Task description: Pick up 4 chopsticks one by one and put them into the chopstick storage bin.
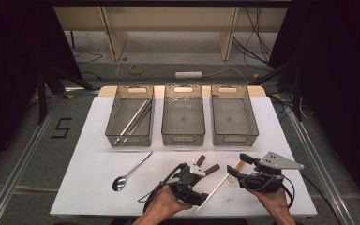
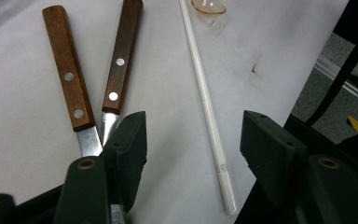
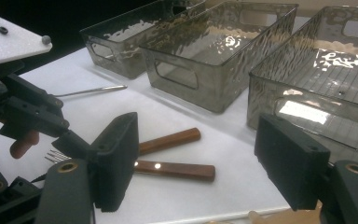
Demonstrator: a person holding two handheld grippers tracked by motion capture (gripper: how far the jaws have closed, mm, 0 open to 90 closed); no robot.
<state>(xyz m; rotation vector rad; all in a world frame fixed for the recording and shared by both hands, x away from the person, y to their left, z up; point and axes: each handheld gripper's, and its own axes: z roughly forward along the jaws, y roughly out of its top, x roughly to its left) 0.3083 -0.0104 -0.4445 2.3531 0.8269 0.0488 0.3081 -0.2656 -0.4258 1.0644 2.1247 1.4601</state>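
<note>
White table (image 1: 98, 187) (three bins (image 1: 183, 123)); cabled floor (image 1: 168, 70).

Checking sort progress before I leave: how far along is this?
Early. Done: two metal chopsticks lie in the left bin; the middle bin and right bin hold nothing. In hand: the left tongs are open beside two wood-handled utensils, gripping nothing. The right tongs are open and empty. Left: those utensils, the metal spoon, white chopstick and amber spoon.
</note>
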